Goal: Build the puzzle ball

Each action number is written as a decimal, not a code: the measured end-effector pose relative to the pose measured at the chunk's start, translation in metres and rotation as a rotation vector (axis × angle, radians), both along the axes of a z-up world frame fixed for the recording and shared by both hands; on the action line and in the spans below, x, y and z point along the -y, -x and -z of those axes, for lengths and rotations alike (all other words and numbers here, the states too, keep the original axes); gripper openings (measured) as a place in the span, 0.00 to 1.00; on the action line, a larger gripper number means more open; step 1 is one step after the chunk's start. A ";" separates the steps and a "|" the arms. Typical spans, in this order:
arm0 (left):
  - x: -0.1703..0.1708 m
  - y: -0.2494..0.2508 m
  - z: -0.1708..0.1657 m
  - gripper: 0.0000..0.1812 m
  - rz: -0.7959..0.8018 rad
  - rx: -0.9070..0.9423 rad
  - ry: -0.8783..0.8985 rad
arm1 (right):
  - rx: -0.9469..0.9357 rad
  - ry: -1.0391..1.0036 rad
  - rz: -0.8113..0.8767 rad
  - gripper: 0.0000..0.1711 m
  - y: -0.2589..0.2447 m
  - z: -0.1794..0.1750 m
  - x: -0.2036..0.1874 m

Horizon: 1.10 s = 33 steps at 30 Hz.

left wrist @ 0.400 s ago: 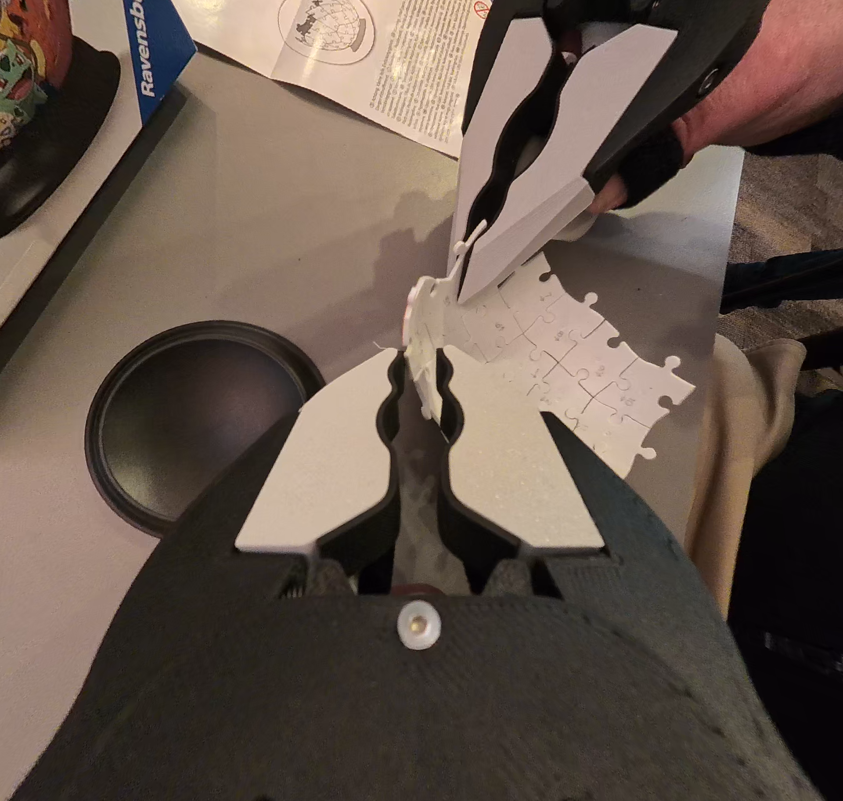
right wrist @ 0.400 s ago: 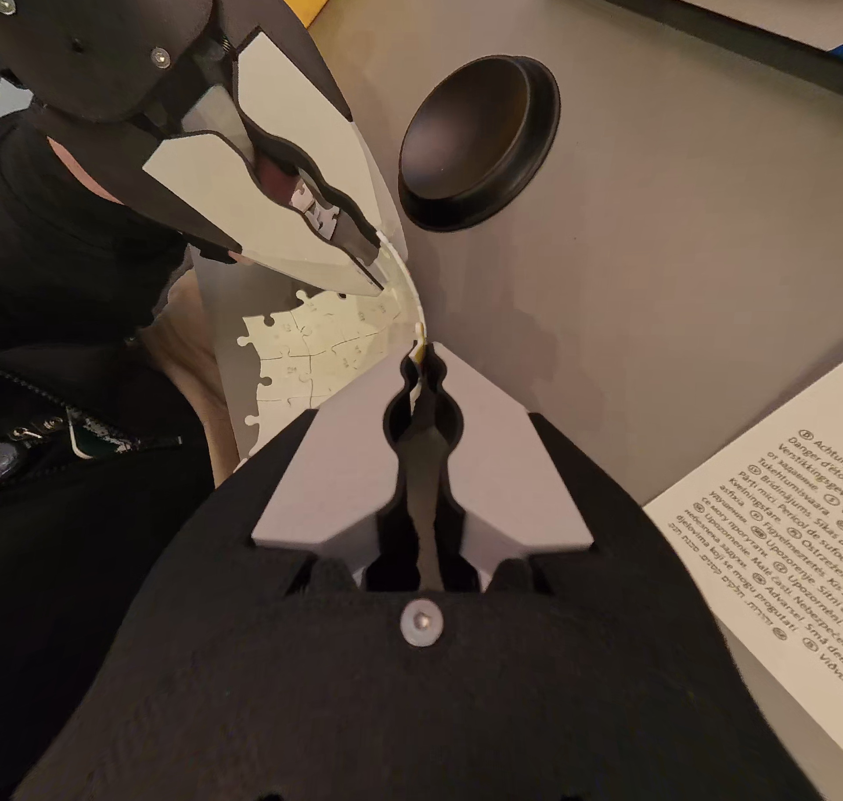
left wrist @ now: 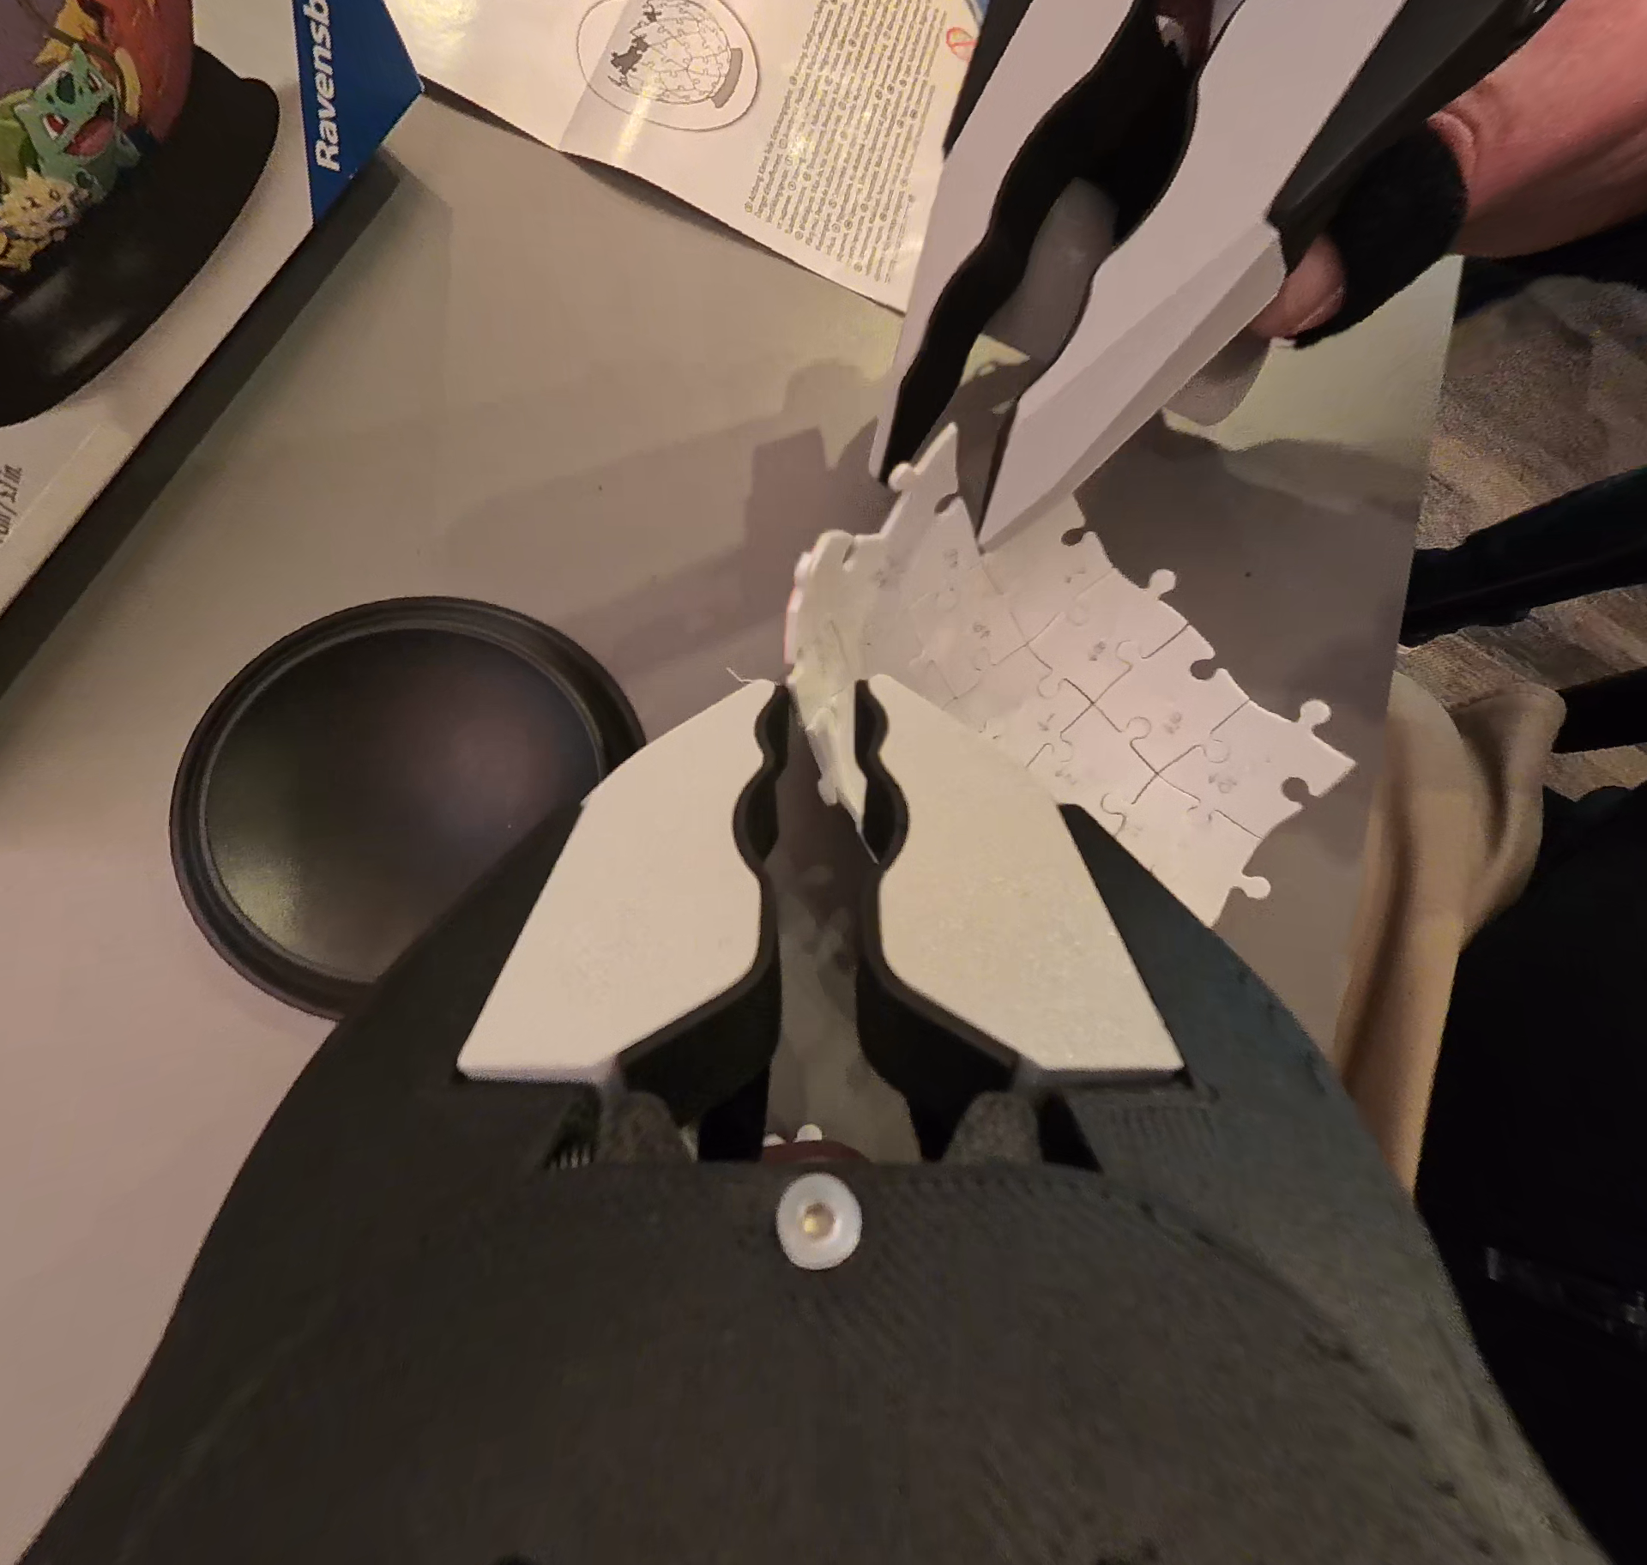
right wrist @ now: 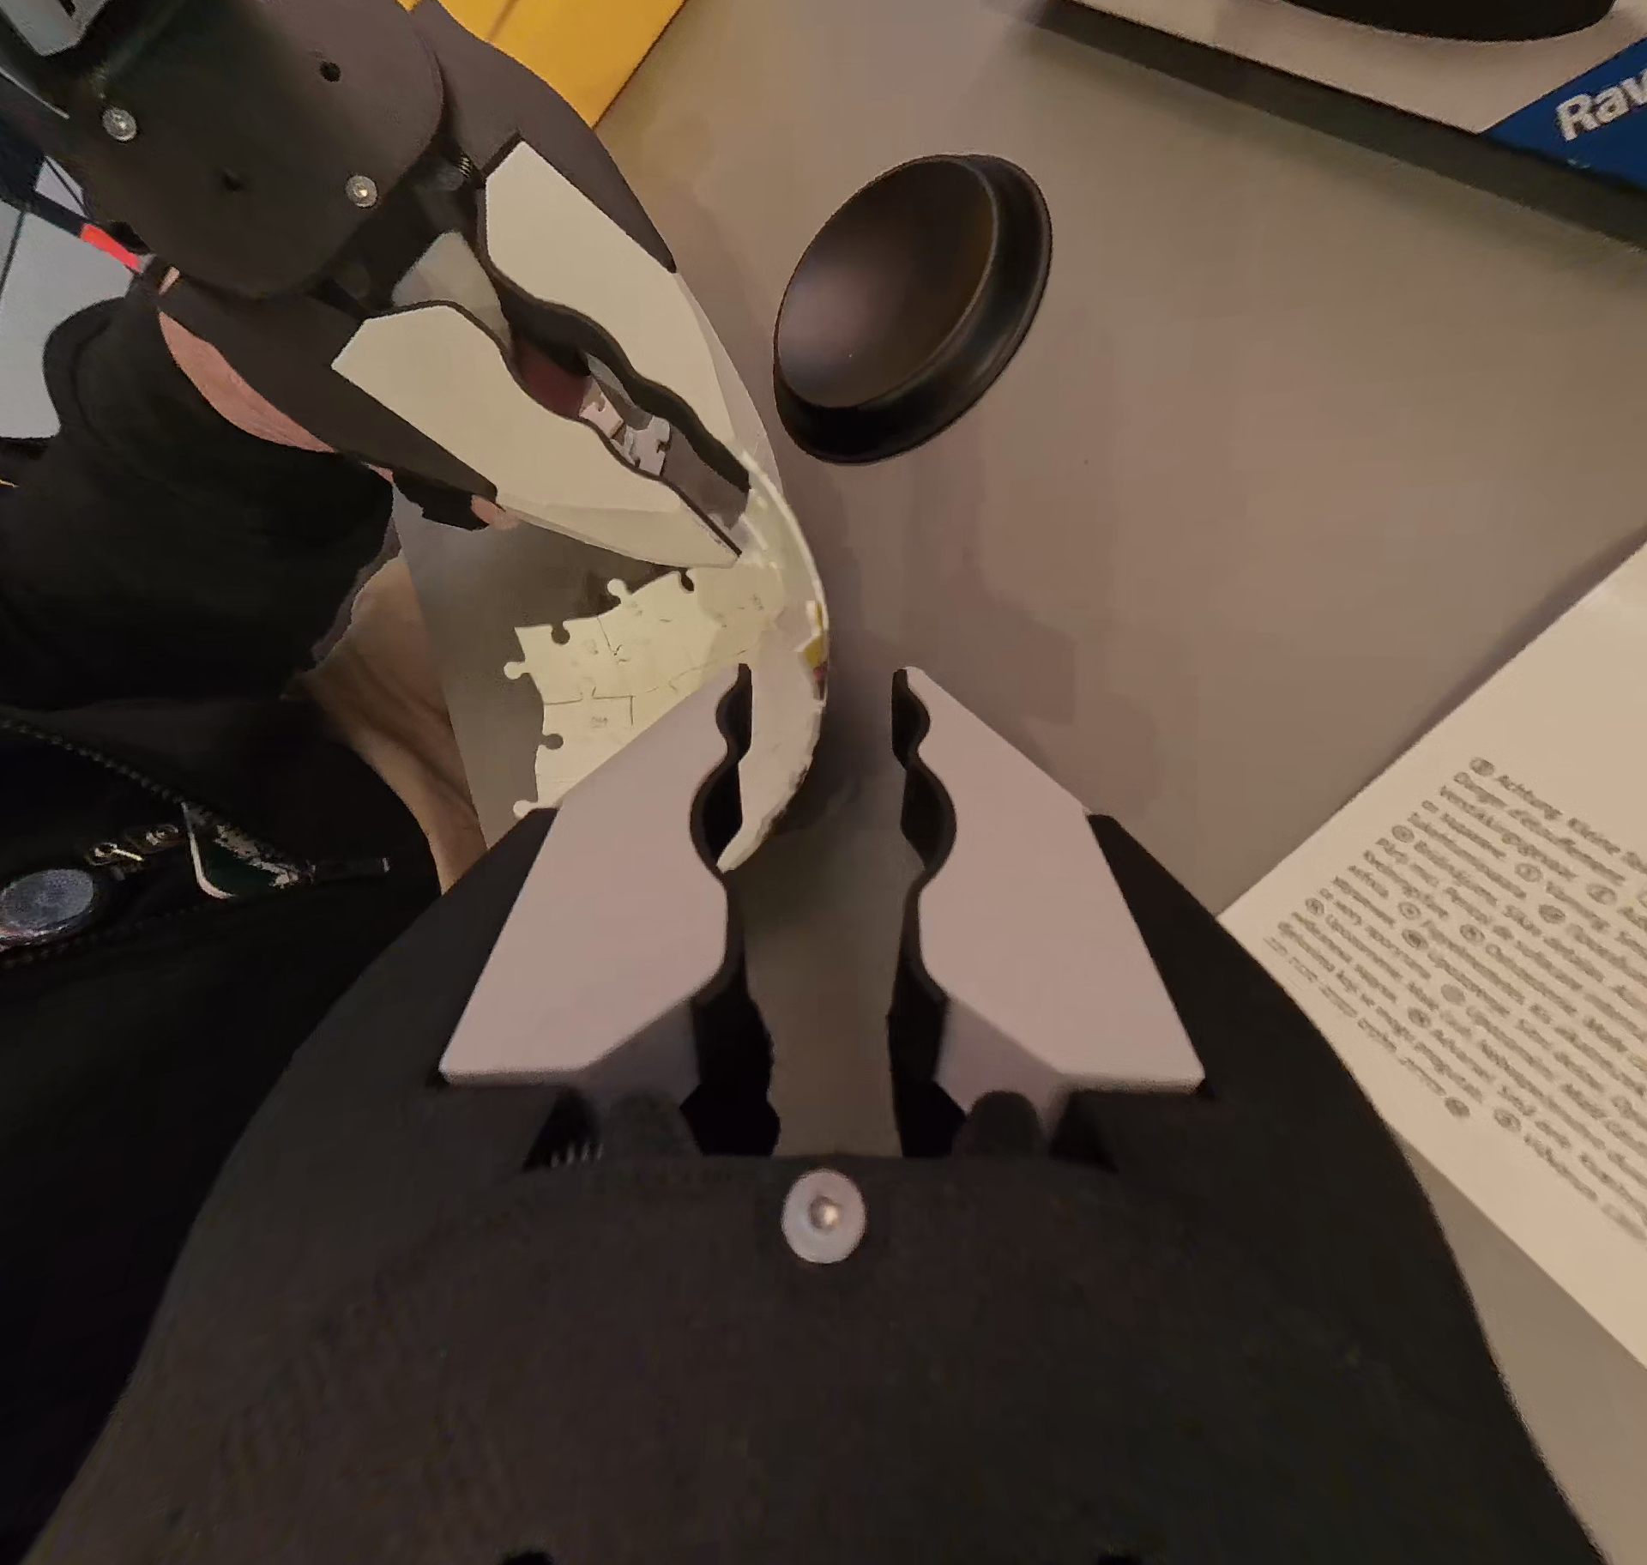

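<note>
A curved section of joined white puzzle pieces (left wrist: 1114,675) is held above the grey table with its blank numbered side up. My left gripper (left wrist: 822,689) is shut on its near rim. In the right wrist view the section (right wrist: 642,657) bends up to a coloured edge, with the left gripper (right wrist: 738,528) clamped on it from the upper left. My right gripper (right wrist: 820,674) is open, and the section's rim passes just inside its left fingertip. In the left wrist view the right gripper (left wrist: 936,497) hangs open over the section's far edge.
A black round stand (left wrist: 392,800) lies on the table left of the grippers; it also shows in the right wrist view (right wrist: 900,310). The puzzle box (left wrist: 134,140) and an unfolded leaflet (left wrist: 713,69) lie beyond. The table edge (left wrist: 1417,542) and a person's lap are on the right.
My right gripper has opened and let go of the puzzle section's rim. My left gripper still holds the section in about the same place.
</note>
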<state>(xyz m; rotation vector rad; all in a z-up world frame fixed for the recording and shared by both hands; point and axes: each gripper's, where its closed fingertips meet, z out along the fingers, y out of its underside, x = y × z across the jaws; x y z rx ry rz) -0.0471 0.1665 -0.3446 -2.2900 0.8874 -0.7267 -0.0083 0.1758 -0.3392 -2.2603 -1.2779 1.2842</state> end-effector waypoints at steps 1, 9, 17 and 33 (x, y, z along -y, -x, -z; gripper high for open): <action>0.001 0.000 -0.001 0.08 0.000 0.008 -0.002 | 0.004 -0.003 -0.001 0.18 -0.002 -0.002 0.001; 0.004 0.025 -0.018 0.13 -0.036 0.000 -0.038 | 0.045 -0.063 0.031 0.18 -0.025 -0.012 0.009; 0.026 0.073 -0.058 0.12 -0.088 -0.082 -0.132 | 0.015 -0.110 0.101 0.14 -0.041 -0.029 0.015; 0.143 0.317 -0.146 0.12 -0.566 -0.326 -0.275 | -0.040 -0.135 0.114 0.12 -0.037 -0.017 0.018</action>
